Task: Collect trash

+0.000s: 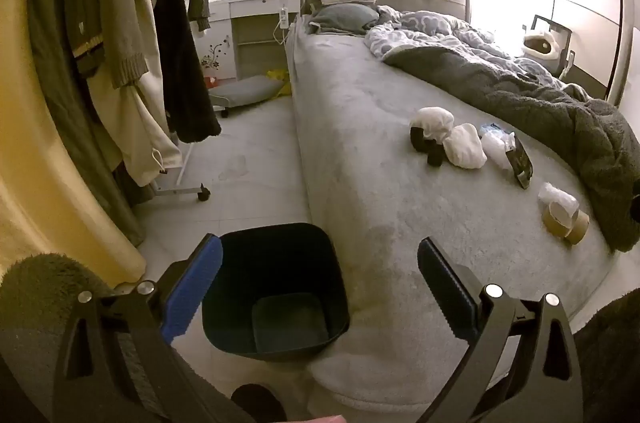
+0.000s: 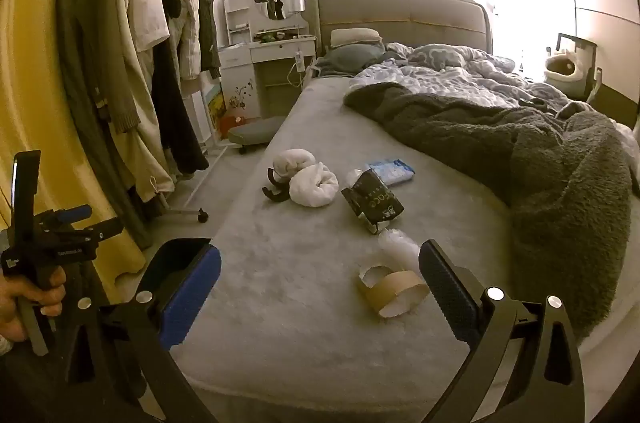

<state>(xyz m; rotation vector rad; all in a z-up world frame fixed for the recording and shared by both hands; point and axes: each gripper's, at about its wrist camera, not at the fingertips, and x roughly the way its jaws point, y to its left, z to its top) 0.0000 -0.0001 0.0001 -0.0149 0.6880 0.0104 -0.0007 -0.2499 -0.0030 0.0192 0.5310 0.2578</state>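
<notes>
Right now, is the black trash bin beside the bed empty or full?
Empty. In the left wrist view the black trash bin stands upright and its bare bottom shows, with no trash inside.

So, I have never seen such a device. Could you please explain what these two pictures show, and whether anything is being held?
A person holds a two-finger gripper in each hand; each carries a camera looking along its fingers. One picture comes from the left gripper, above a dark empty bin on the floor beside the bed. The other comes from the right gripper, over the bed. On the bed lie cardboard tape rings, crumpled clear plastic, a dark wrapper, a blue packet and rolled white socks. Both grippers are open, holding nothing.
</notes>
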